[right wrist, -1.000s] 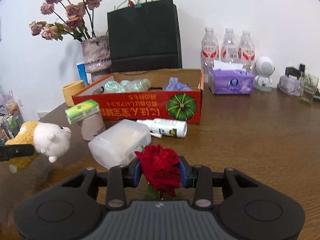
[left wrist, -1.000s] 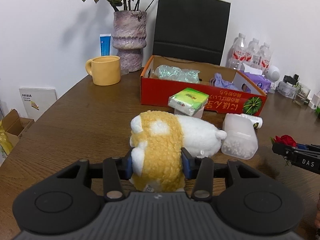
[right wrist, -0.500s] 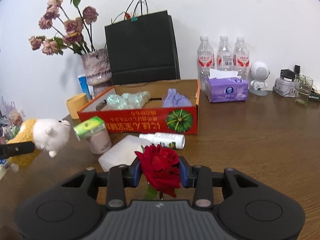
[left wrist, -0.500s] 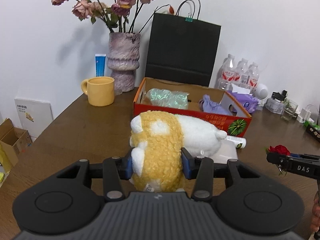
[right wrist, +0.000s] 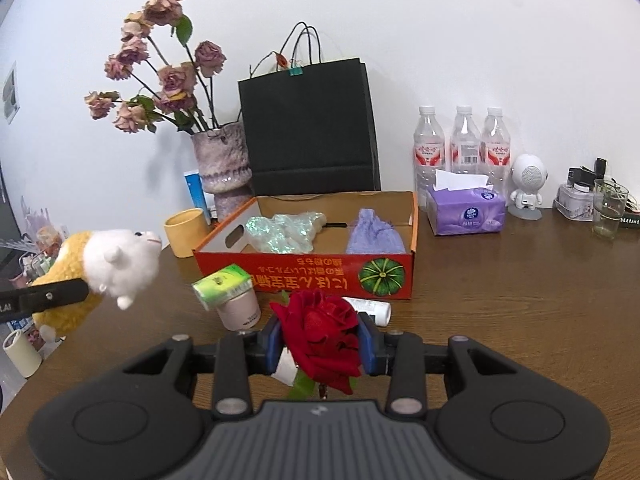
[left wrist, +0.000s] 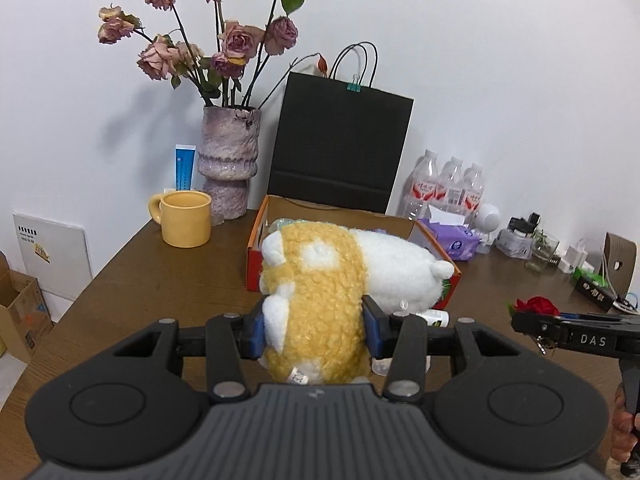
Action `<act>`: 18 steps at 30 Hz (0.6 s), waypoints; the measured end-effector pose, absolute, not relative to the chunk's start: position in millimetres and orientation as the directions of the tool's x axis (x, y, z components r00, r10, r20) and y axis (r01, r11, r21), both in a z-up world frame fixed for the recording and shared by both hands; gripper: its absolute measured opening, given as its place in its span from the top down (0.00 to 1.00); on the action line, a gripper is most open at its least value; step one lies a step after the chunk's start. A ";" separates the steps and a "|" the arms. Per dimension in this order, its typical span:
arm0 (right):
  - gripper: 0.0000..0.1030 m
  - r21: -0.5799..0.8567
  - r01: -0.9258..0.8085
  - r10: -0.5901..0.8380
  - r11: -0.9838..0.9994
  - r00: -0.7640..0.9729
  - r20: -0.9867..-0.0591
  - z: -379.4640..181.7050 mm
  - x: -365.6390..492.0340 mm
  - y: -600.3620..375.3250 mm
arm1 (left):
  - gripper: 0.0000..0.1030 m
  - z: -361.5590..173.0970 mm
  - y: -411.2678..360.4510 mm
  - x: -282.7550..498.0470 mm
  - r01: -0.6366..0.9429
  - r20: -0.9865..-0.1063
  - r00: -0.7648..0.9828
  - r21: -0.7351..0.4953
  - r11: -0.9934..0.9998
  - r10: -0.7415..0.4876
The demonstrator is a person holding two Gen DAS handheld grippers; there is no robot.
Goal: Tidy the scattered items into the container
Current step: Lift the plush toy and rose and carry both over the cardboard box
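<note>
My left gripper (left wrist: 312, 330) is shut on a yellow and white plush sheep (left wrist: 320, 292) and holds it in the air in front of the red cardboard box (left wrist: 256, 256). The sheep also shows at the left of the right wrist view (right wrist: 108, 268). My right gripper (right wrist: 320, 344) is shut on a red rose (right wrist: 320, 332), held above the table before the box (right wrist: 304, 276). The box holds a shiny green bag (right wrist: 284, 232) and a purple pouch (right wrist: 374, 232). A green packet (right wrist: 222, 285) on a pink jar (right wrist: 240, 310) and a white bottle (right wrist: 372, 310) stand before the box.
A yellow mug (left wrist: 185, 224), a vase of dried roses (left wrist: 229, 168) and a black paper bag (left wrist: 340, 140) stand behind the box. Water bottles (right wrist: 464, 148), a purple tissue pack (right wrist: 464, 210), a white figure (right wrist: 529, 180) and a glass (right wrist: 608, 208) are at the right.
Both grippers have risen with their loads. The sheep is now higher and hides most of the box in the left view; the rose is higher over the table.
</note>
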State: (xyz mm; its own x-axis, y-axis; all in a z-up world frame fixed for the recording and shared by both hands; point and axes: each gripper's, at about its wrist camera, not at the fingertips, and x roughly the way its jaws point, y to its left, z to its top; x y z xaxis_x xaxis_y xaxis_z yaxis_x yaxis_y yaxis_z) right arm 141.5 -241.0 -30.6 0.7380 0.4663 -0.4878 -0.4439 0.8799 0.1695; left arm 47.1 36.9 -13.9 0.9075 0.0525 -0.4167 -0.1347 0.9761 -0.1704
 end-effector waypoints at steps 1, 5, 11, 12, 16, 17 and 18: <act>0.65 0.171 -0.446 0.468 0.879 0.735 -0.490 -29.5 139.6 -240.2 | 0.55 -13.5 37.0 44.0 -0.131 -0.417 0.908 -0.175 0.976 0.047; 0.65 0.174 -0.459 0.476 0.871 0.703 -0.529 -31.5 132.9 -237.0 | 0.55 -15.5 39.5 35.1 -0.114 -0.443 0.897 -0.195 0.974 0.016; 0.65 0.146 -0.484 0.467 0.863 0.654 -0.595 -36.0 123.9 -233.0 | 0.55 -15.9 42.8 29.8 -0.085 -0.487 0.873 -0.175 0.981 -0.011; 0.65 0.141 -0.487 0.465 0.862 0.649 -0.602 -36.4 123.2 -231.9 | 0.55 -15.8 42.9 29.7 -0.076 -0.498 0.867 -0.170 0.982 -0.019; 0.65 0.092 -0.492 0.438 0.866 0.655 -0.616 -30.8 123.1 -225.9 | 0.56 -13.3 44.2 32.0 -0.064 -0.515 0.857 -0.136 0.989 -0.015; 0.65 0.078 -0.493 0.430 0.867 0.659 -0.618 -29.0 123.3 -224.2 | 0.55 -12.3 45.3 32.8 -0.064 -0.517 0.856 -0.135 0.989 -0.015; 0.65 0.063 -0.493 0.421 0.868 0.662 -0.620 -27.1 123.4 -222.6 | 0.55 -11.1 46.2 33.9 -0.062 -0.521 0.854 -0.134 0.989 -0.017</act>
State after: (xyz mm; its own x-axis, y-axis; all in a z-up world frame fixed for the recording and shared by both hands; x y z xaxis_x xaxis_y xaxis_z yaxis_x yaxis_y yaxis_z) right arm 123.4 -222.6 -27.1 0.6623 0.4212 -0.6197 -0.4929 0.8678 0.0630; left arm 33.9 46.2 -11.1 0.8535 -0.0170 -0.5208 -0.0622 0.9890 -0.1342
